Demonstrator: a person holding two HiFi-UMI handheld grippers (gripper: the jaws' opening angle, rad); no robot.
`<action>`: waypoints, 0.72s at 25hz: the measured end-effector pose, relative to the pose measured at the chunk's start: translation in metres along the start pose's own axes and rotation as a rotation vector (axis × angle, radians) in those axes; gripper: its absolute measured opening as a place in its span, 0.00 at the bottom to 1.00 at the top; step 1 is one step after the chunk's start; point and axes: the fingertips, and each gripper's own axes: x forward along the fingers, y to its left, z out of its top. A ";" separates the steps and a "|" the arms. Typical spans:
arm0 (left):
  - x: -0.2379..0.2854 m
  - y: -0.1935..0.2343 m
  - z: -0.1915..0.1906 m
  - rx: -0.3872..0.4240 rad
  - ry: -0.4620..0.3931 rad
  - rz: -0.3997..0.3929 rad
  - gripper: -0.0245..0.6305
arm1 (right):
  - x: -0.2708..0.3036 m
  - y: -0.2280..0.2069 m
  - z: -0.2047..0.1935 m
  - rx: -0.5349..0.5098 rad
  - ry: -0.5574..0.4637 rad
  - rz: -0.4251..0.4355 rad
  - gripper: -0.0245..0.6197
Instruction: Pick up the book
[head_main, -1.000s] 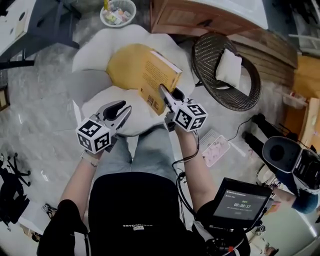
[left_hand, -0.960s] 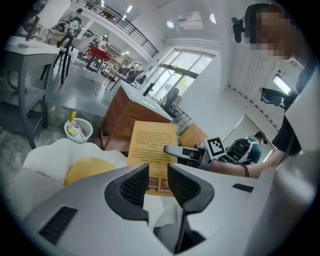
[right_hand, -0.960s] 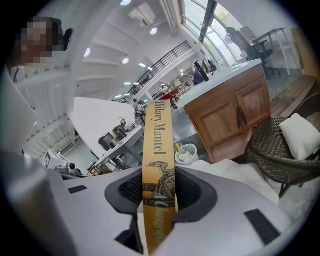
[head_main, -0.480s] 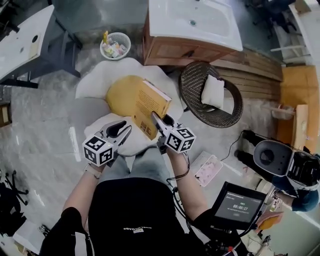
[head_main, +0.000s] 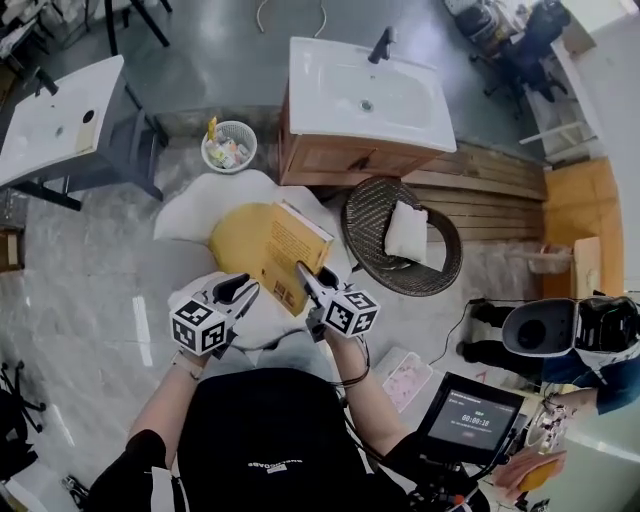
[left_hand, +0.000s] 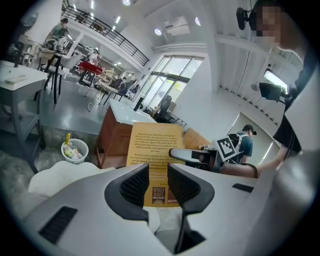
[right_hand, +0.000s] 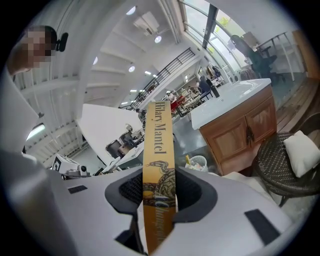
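Head view: my right gripper (head_main: 303, 272) clamps the lower edge of the mustard-yellow paperback book (head_main: 283, 243), holding it tilted above the round yellow cushion (head_main: 238, 240) at 12 o'clock. My left gripper (head_main: 243, 288) hovers at the book's 8 o'clock.

Left gripper view: its jaws stand slightly apart and empty, with the book's back cover beyond them.

Right gripper view: both pads (right_hand: 192, 192) press the book's spine, which stands upright between them.

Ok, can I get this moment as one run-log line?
task: pick up book | right gripper: shut on book spine | left gripper: open, empty | book: held over yellow cushion
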 end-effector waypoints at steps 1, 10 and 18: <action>-0.004 -0.001 -0.003 0.004 -0.006 0.003 0.20 | -0.002 0.003 -0.001 -0.004 -0.003 0.003 0.29; -0.007 -0.015 0.017 0.002 -0.068 0.057 0.20 | -0.017 0.017 0.029 -0.052 0.007 0.055 0.29; 0.030 -0.040 0.076 -0.022 -0.120 0.126 0.20 | -0.015 0.006 0.084 -0.046 0.053 0.162 0.29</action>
